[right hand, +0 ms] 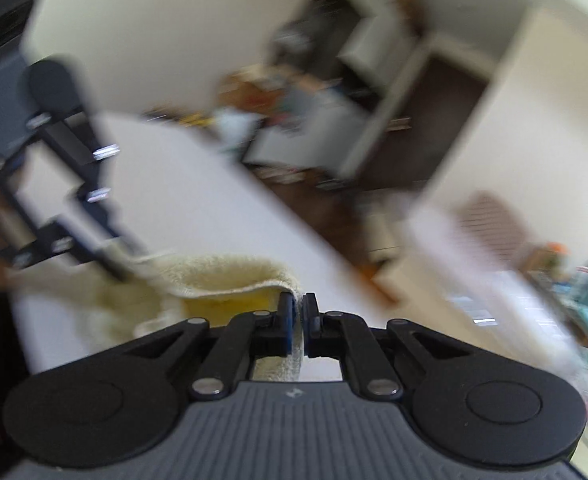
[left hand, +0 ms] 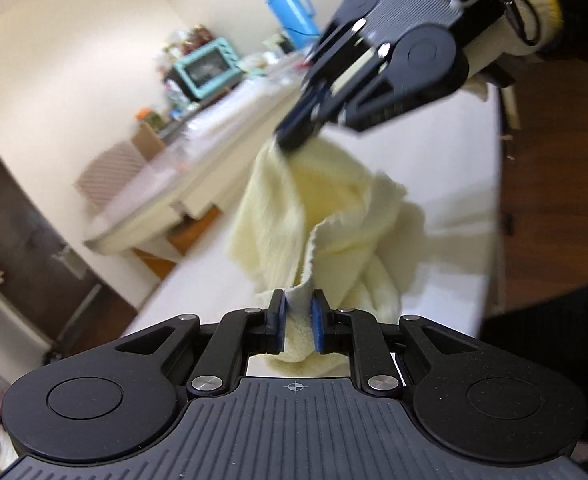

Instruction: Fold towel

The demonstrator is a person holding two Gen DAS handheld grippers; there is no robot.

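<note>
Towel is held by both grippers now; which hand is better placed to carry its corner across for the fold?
Probably the right gripper: it holds the towel lifted above the table. The left gripper grips low, near the bunched cloth.

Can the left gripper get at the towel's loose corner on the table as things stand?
Probably not yet: the left gripper is shut on the towel, as is the right gripper. Path looks free, but it must let go first.
</note>
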